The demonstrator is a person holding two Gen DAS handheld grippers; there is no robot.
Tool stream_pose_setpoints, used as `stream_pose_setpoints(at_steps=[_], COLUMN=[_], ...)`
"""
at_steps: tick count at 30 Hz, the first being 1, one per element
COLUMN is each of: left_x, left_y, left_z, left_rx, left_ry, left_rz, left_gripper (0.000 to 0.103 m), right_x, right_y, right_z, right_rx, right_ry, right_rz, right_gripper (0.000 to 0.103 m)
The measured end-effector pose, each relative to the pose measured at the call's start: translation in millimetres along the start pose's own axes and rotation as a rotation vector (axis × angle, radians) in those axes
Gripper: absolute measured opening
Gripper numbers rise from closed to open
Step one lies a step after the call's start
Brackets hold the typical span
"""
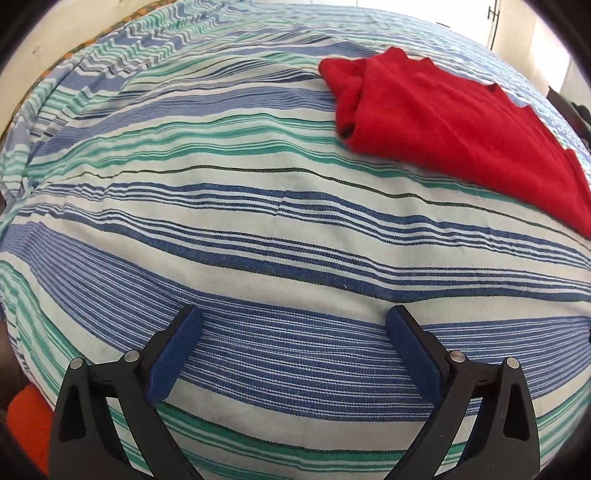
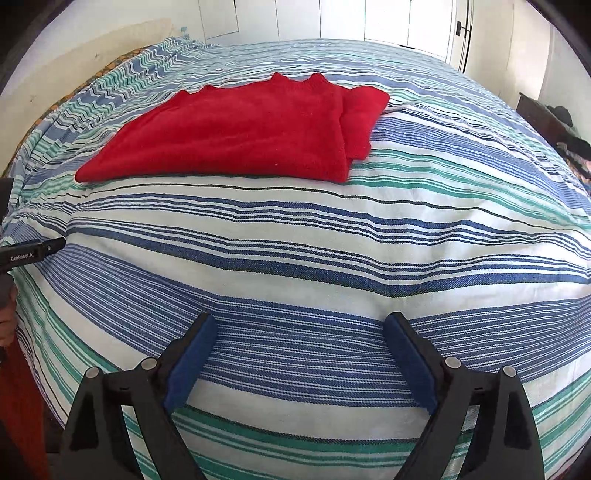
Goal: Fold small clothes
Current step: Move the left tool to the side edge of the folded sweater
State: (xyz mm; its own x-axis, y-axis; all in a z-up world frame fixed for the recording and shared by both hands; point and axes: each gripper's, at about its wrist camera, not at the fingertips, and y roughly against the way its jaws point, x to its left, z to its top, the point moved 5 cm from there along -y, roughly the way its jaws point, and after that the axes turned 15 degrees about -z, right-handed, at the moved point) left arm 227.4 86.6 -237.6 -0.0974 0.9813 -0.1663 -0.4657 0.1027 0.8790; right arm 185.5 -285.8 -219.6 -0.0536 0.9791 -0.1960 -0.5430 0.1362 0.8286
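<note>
A red knitted garment lies folded flat on the striped bed cover, with a sleeve tucked along its right side. In the left wrist view the same red garment sits at the upper right. My left gripper hovers over bare cover well short of it, jaws wide and empty. My right gripper also stands open over the cover, nothing between its blue pads, with the garment farther ahead and to the left. The left gripper's black body shows at the left edge of the right wrist view.
The bed fills both views, covered in blue, green and white stripes. White walls and cupboard doors stand behind it. Dark furniture with clothes is at the far right. Something orange shows at the lower left edge.
</note>
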Motion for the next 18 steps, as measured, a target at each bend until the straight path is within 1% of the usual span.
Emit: stream_pose_setpoints(at_steps=[2, 5, 12, 14, 15, 16, 17, 18], left_x=[1, 0, 0, 0, 0, 0, 1, 3], left_y=[0, 0, -1, 0, 4, 10, 20, 30], left_z=[0, -1, -2, -2, 0, 2, 7, 14], left_rx=[0.0, -0.003, -0.013, 0.005, 0.031, 0.058, 0.064, 0.052], left_ry=[-0.002, -0.007, -0.014, -0.018, -0.012, 0.007, 0.041, 0.082], left_rz=[-0.002, -0.001, 0.002, -0.006, -0.015, -0.036, -0.087, -0.164], left_gripper=[0.101, 0.101, 0.101, 0.101, 0.101, 0.096, 0.091, 0.086], right_x=[1, 0, 0, 0, 0, 0, 0, 0], right_y=[-3, -7, -7, -7, -7, -7, -6, -6], right_z=[1, 2, -2, -2, -3, -3, -3, -3], right_rx=[0.005, -0.008, -0.035, -0.039, -0.04, -0.041, -0.042, -0.043], right_ry=[-0.001, 0.0, -0.006, -0.005, -0.005, -0.005, -0.006, -0.007], right_rz=[0.003, 0.01, 0.006, 0.006, 0.006, 0.007, 0.008, 0.01], right_gripper=[0.097, 0.101, 0.101, 0.101, 0.101, 0.101, 0.101, 0.101])
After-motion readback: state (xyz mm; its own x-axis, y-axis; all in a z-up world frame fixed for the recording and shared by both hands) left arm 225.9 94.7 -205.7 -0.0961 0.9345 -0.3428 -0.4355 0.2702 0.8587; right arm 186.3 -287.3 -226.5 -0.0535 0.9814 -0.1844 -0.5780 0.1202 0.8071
